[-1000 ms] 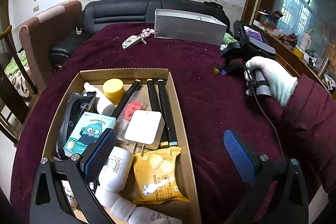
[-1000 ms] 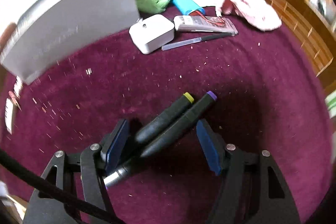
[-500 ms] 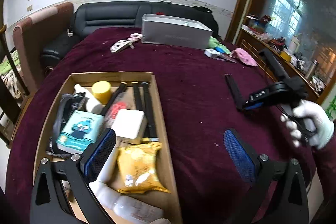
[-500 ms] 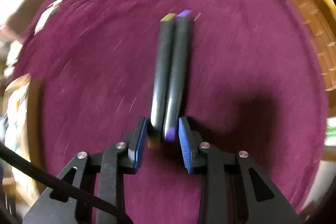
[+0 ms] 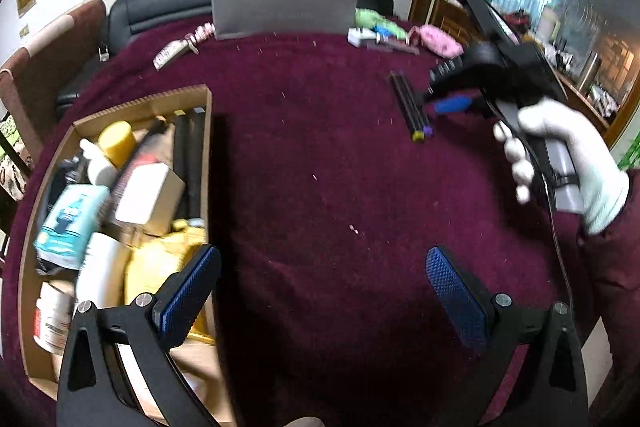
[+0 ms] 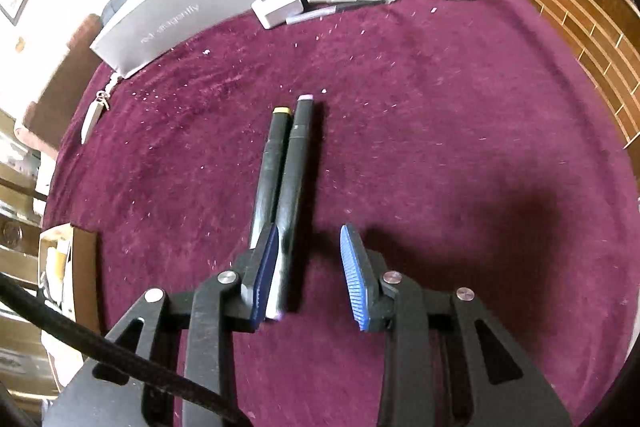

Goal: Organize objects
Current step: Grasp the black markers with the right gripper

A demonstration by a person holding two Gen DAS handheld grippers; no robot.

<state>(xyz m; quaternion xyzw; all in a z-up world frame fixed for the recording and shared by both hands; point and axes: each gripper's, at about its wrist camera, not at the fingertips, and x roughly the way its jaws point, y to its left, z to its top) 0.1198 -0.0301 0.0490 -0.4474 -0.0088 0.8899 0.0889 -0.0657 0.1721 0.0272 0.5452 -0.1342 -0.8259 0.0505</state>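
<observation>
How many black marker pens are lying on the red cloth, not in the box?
2. The yellow-capped marker and the purple-capped marker lie side by side on the cloth, at the open right gripper. More could hide behind the far clutter.

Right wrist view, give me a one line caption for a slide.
Open right gripper over two black markers lying side by side on the maroon tablecloth, grey box behind.

Left gripper (image 5: 320, 291) spread wide, low at 6 o'clock, holding nothing. Right gripper (image 6: 308, 267) parted, fingers pointing toward 12 o'clock. White-gloved right hand (image 5: 560, 155) gripping its handle at 3 o'clock.
</observation>
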